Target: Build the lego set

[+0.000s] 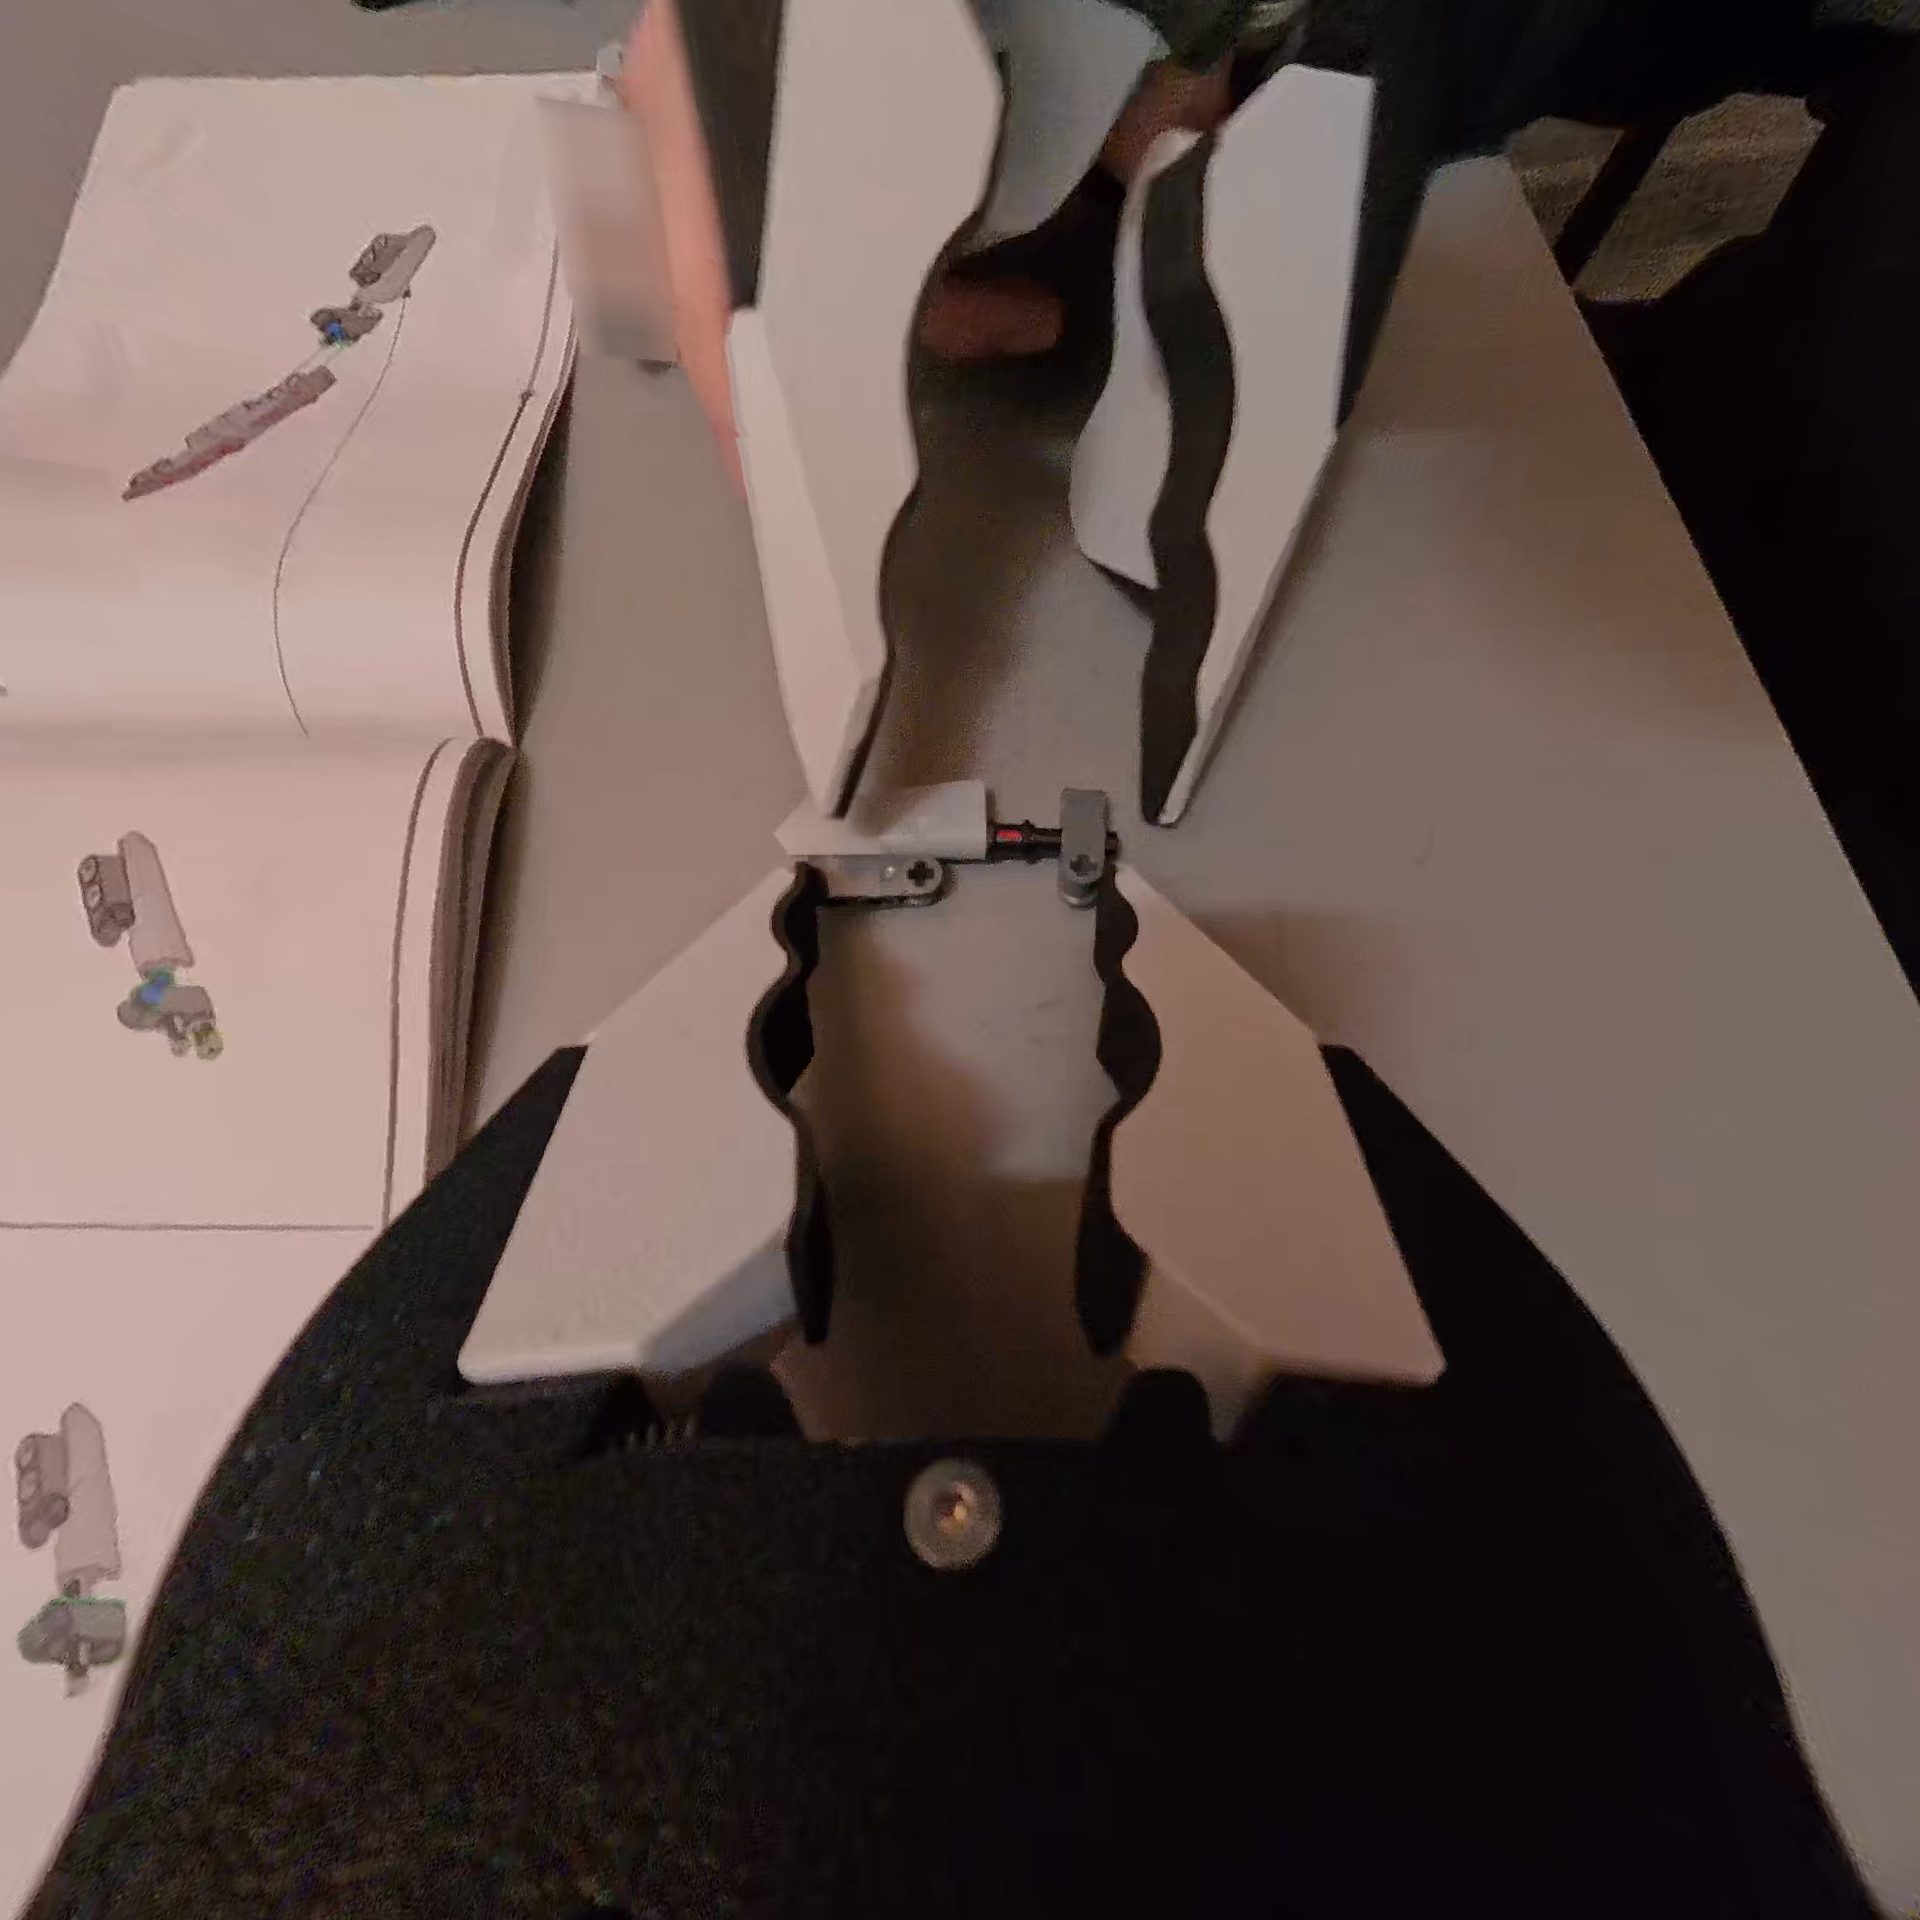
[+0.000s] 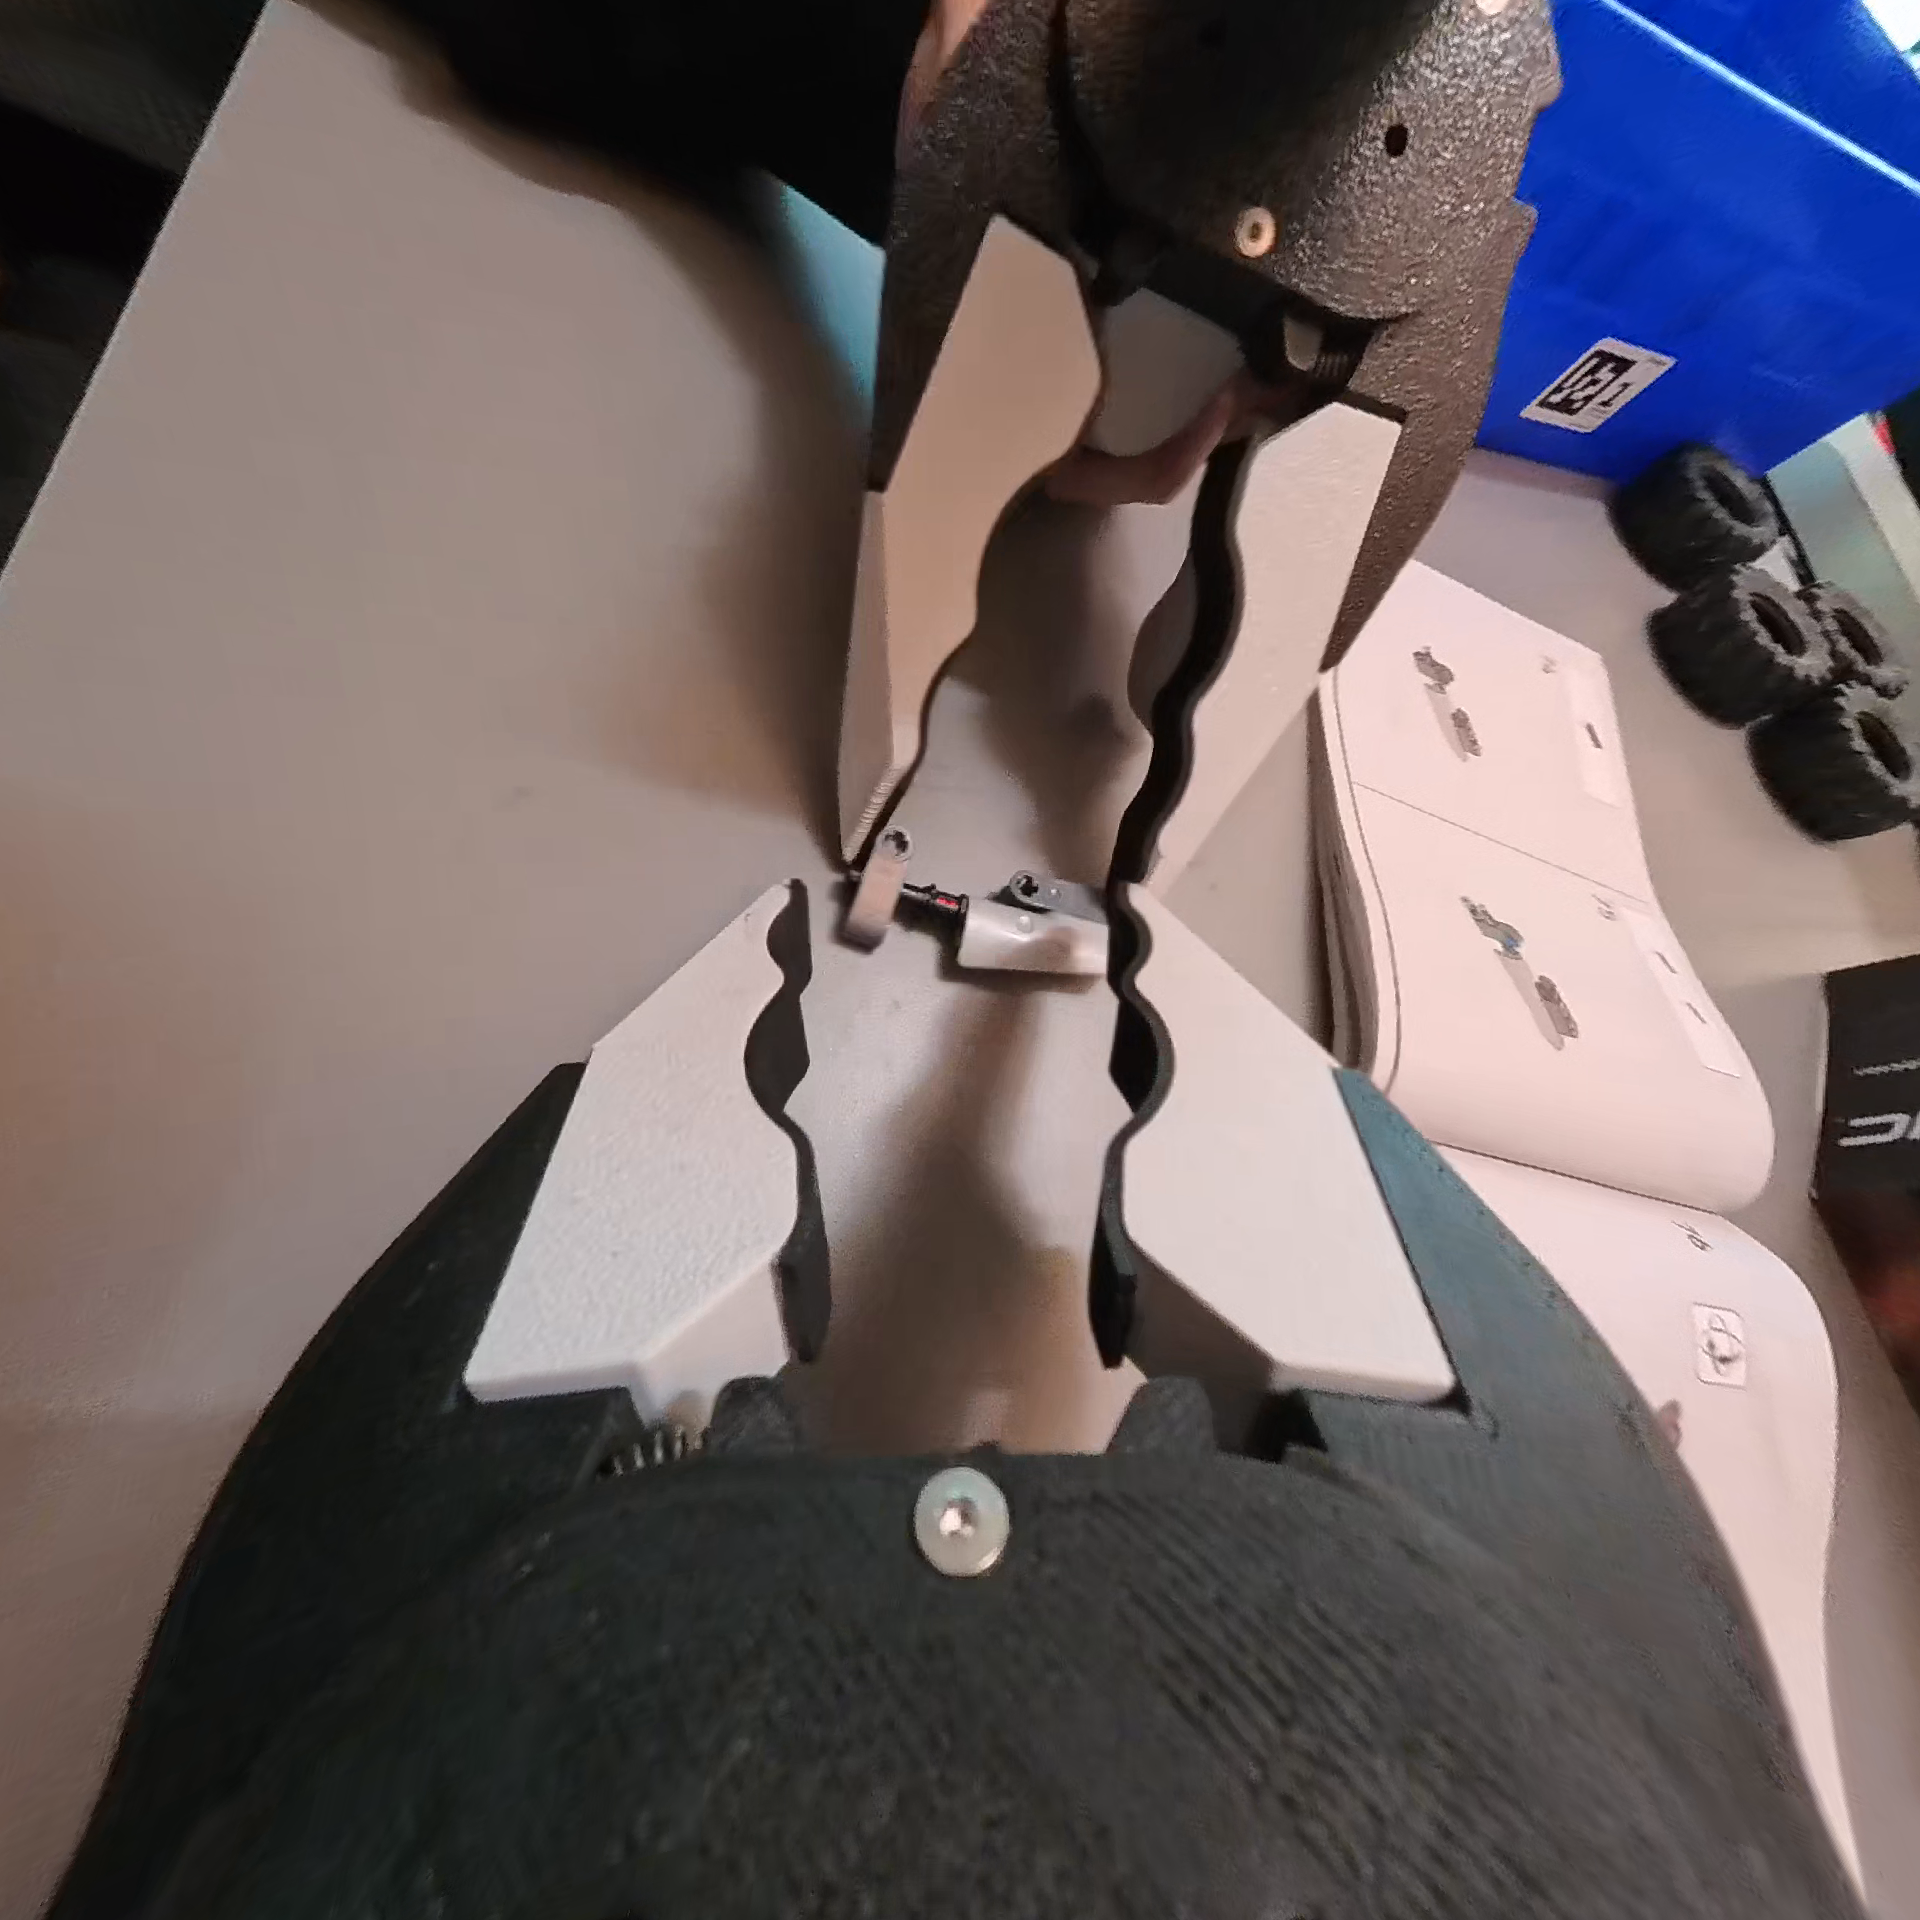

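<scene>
A small lego assembly (image 1: 914, 821) sits low over the white table (image 1: 1351, 935) between both grippers. It is a white panel, a black axle with a red mark (image 1: 1013, 836) and a grey connector (image 1: 1081, 847). My left gripper (image 1: 956, 888) has its fingertips against both ends of the assembly and grips it lengthwise. My right gripper (image 2: 961, 899) faces it from the opposite side, its jaws spread around the same assembly (image 2: 1023, 940). Its right fingertip is by the white panel, and its left fingertip stands a little apart from the grey connector (image 2: 878, 894).
An open instruction booklet (image 1: 208, 623) lies left of my left gripper; it also shows in the right wrist view (image 2: 1507, 883). Several black tyres (image 2: 1787, 707), a blue bin (image 2: 1714, 208) and a dark box (image 2: 1870, 1091) lie beyond it. The table's edge (image 1: 1662, 499) runs close by. My left and right fingertips are right by each other.
</scene>
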Available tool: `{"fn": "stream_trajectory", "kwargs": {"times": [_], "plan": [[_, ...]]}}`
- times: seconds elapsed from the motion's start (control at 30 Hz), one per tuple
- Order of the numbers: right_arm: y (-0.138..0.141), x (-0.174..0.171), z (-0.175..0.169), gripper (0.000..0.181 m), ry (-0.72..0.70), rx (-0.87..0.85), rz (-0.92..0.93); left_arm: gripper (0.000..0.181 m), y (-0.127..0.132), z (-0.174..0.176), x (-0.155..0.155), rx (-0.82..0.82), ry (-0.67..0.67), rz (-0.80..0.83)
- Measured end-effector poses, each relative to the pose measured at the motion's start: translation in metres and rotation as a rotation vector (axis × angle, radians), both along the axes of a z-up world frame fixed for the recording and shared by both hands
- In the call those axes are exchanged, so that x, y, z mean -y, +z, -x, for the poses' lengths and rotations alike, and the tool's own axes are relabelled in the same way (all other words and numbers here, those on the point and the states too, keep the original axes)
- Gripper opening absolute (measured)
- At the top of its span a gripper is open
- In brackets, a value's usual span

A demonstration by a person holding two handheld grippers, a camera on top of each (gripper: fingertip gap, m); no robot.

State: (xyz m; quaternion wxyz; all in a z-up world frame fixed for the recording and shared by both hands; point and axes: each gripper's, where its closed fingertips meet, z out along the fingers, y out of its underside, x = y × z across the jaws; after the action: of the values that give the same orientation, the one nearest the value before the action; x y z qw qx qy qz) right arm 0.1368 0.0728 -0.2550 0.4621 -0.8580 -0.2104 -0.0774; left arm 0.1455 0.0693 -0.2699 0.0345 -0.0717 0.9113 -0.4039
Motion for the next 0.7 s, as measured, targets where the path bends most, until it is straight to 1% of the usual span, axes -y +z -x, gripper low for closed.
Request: {"fn": "stream_trajectory", "kwargs": {"times": [0.03, 0.1, 0.17, 0.2, 0.27, 0.3, 0.33, 0.37, 0.4, 0.43, 0.53, 0.6, 0.63, 0.67, 0.7], "plan": [[0.001, 0.001, 0.000, 0.056, -0.003, 0.007, -0.005, 0.051, 0.000, -0.002, -0.001, -0.015, 0.020, 0.002], [0.003, 0.003, 0.002, 0.057, -0.002, 0.048, -0.030, 0.051, 0.001, -0.005, -0.005, -0.035, 0.046, 0.011], [0.006, 0.003, 0.000, 0.053, -0.014, 0.152, -0.065, 0.051, 0.005, -0.006, -0.008, -0.086, 0.077, 0.049], [0.007, 0.002, -0.003, 0.051, -0.029, 0.225, -0.083, 0.051, 0.010, -0.005, -0.008, -0.140, 0.087, 0.093], [0.010, -0.001, -0.009, 0.049, -0.070, 0.347, -0.116, 0.051, 0.022, 0.004, -0.005, -0.326, 0.094, 0.201], [0.009, -0.003, -0.009, 0.044, -0.080, 0.356, -0.121, 0.051, 0.031, 0.008, -0.002, -0.421, 0.100, 0.267], [0.008, -0.006, -0.007, 0.041, -0.081, 0.354, -0.122, 0.051, 0.042, 0.016, 0.002, -0.518, 0.071, 0.339], [0.009, -0.008, -0.004, 0.034, -0.066, 0.352, -0.124, 0.051, 0.050, 0.026, 0.004, -0.618, 0.033, 0.382], [0.011, -0.010, 0.000, 0.024, -0.057, 0.348, -0.142, 0.052, 0.053, 0.033, 0.006, -0.695, 0.016, 0.389], [0.015, -0.011, 0.001, 0.011, -0.064, 0.348, -0.167, 0.052, 0.052, 0.037, 0.007, -0.733, 0.009, 0.388], [0.020, -0.007, 0.007, 0.010, -0.035, 0.321, -0.203, 0.051, 0.057, 0.043, 0.010, -0.761, 0.013, 0.440], [0.029, -0.007, 0.007, 0.012, -0.064, 0.304, -0.253, 0.052, 0.066, 0.042, 0.012, -0.776, 0.042, 0.514], [0.032, -0.008, 0.007, 0.017, -0.075, 0.303, -0.274, 0.051, 0.070, 0.040, 0.012, -0.780, 0.065, 0.554], [0.034, -0.009, 0.007, 0.016, -0.085, 0.313, -0.288, 0.052, 0.073, 0.039, 0.012, -0.791, 0.080, 0.586], [0.036, -0.010, 0.006, 0.011, -0.091, 0.332, -0.298, 0.052, 0.074, 0.040, 0.011, -0.809, 0.087, 0.607]]}}
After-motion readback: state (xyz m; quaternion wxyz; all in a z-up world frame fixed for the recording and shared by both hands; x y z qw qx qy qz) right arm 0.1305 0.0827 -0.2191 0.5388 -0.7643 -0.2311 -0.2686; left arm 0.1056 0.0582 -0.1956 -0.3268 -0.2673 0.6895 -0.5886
